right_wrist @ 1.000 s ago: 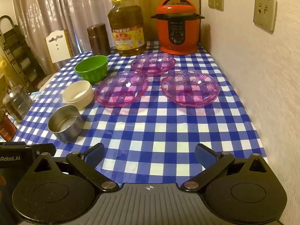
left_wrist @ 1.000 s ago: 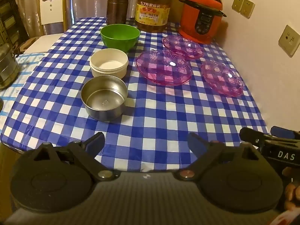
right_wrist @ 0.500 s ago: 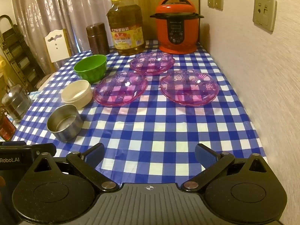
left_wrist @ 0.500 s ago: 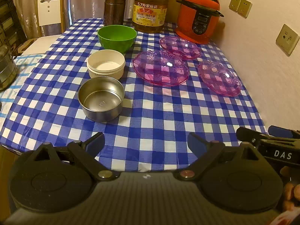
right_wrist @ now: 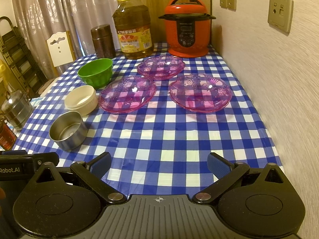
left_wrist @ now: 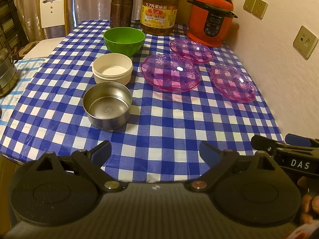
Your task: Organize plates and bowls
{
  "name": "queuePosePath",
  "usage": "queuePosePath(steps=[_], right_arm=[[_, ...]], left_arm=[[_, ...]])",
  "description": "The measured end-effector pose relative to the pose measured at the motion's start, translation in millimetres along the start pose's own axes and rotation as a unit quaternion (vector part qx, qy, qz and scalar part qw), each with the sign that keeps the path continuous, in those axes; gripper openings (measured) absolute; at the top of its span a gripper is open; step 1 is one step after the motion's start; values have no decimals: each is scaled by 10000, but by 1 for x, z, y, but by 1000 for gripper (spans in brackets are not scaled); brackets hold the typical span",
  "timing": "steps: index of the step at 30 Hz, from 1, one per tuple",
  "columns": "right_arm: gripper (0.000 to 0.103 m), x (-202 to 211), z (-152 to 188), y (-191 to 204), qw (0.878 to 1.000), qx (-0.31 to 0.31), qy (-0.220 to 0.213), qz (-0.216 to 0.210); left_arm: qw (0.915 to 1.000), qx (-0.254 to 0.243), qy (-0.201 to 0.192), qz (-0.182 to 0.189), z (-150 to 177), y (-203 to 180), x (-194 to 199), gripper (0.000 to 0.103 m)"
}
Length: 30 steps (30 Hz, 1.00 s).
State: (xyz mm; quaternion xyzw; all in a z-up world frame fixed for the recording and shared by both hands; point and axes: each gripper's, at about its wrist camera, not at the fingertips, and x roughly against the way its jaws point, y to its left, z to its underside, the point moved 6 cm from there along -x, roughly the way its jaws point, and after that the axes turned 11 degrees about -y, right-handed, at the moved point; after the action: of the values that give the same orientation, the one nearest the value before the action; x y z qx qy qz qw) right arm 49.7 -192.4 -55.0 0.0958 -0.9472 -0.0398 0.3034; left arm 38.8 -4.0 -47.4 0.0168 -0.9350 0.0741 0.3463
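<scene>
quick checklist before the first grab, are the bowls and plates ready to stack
1. Left gripper empty, jaws apart: ok.
2. Right gripper empty, jaws apart: ok.
3. Steel bowl, cream bowl and green bowl upright and empty: ok.
4. Three pink plates lie separately, none stacked yet: ok.
5. Checked tablecloth between the grippers and the dishes is bare, path clear: ok.
6. Bowls will nest by size: cannot tell; the steel and cream bowls look similar in width.

Blue-white checked tablecloth (right_wrist: 179, 131); 3 pink plates (right_wrist: 199, 95); green bowl (right_wrist: 95, 71); seemingly cream bowl (right_wrist: 81, 99).
</scene>
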Motion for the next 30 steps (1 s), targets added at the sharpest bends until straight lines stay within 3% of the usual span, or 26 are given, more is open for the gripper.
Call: queuePosePath(steps=[30], right_arm=[[102,0,-3,-7,10000,-39,1,1]], left_arm=[[10000,13,3,27,-5,-3,2,94]])
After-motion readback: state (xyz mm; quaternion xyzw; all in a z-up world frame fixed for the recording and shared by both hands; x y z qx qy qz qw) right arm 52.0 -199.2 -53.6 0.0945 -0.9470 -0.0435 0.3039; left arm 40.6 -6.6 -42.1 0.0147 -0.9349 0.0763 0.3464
